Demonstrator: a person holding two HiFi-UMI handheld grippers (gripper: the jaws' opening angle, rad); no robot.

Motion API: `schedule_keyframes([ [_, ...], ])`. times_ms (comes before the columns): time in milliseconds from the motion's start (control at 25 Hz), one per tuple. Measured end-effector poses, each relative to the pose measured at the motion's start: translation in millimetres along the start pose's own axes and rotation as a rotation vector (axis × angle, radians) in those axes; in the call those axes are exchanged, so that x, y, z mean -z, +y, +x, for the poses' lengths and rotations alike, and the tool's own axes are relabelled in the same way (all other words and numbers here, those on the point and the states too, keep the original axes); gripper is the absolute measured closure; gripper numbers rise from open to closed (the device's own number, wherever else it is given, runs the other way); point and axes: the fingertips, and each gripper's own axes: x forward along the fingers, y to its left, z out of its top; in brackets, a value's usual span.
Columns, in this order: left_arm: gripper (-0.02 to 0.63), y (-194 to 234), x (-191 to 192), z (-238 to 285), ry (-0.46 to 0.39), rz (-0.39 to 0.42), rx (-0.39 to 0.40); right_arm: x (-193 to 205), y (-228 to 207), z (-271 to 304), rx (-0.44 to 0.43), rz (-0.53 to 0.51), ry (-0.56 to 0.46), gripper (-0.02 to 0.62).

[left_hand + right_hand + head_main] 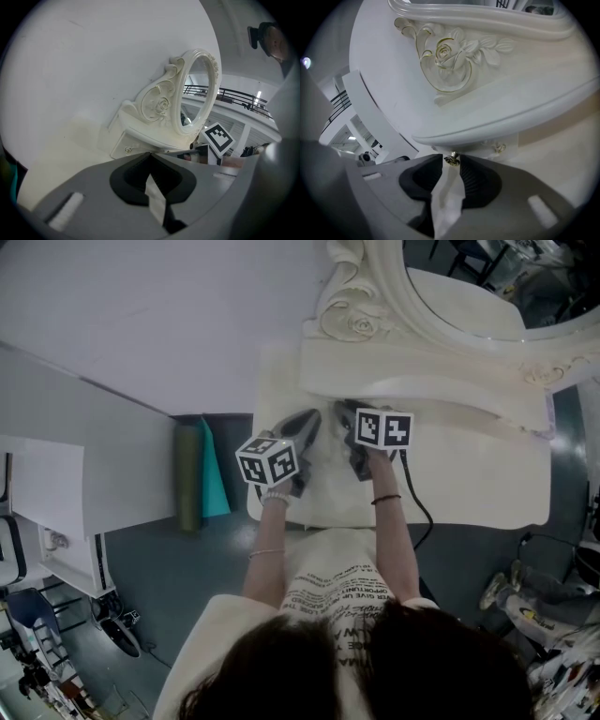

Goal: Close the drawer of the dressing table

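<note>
Soft, even light; fisheye-warped, dark-vignetted edges.

Seen from above, a person reaches both bare forearms forward, side by side and close together, each hand holding a two-jaw gripper. The left hand (275, 493) holds the left gripper (150, 153), which angles slightly toward the right and tilts a little downward. Its dark jaws meet at the tips with nothing between them. The right hand (379, 465) holds the right gripper (451, 162), pitched more steeply down. Its jaw tips sit on either side of a small metal knob (451, 159), touching it. The left marker cube (269, 462) and the right marker cube (383, 428) sit on top of the grippers. A thin bracelet (266, 553) circles the left wrist, and a dark band (385, 499) circles the right.
</note>
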Motion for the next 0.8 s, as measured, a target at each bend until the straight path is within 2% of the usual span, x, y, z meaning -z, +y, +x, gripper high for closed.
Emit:
schedule_keyframes([
  [280, 0.609, -5, -16, -4, -0.034, 0.015, 0.020, -6, 2, -10, 0.001, -0.008, -0.057, 0.474],
  [520, 0.607, -24, -10, -10, 0.007, 0.070, 0.071, -7, 9, -26, -0.059, -0.022, -0.125, 0.474],
  [640, 0.607, -34, 1, -11, 0.032, 0.085, 0.096, -8, 16, -35, -0.085, -0.068, -0.131, 0.485],
  [800, 0.607, -49, 13, -16, 0.062, 0.111, 0.132, -3, 35, -47, -0.137, -0.189, -0.106, 0.495],
])
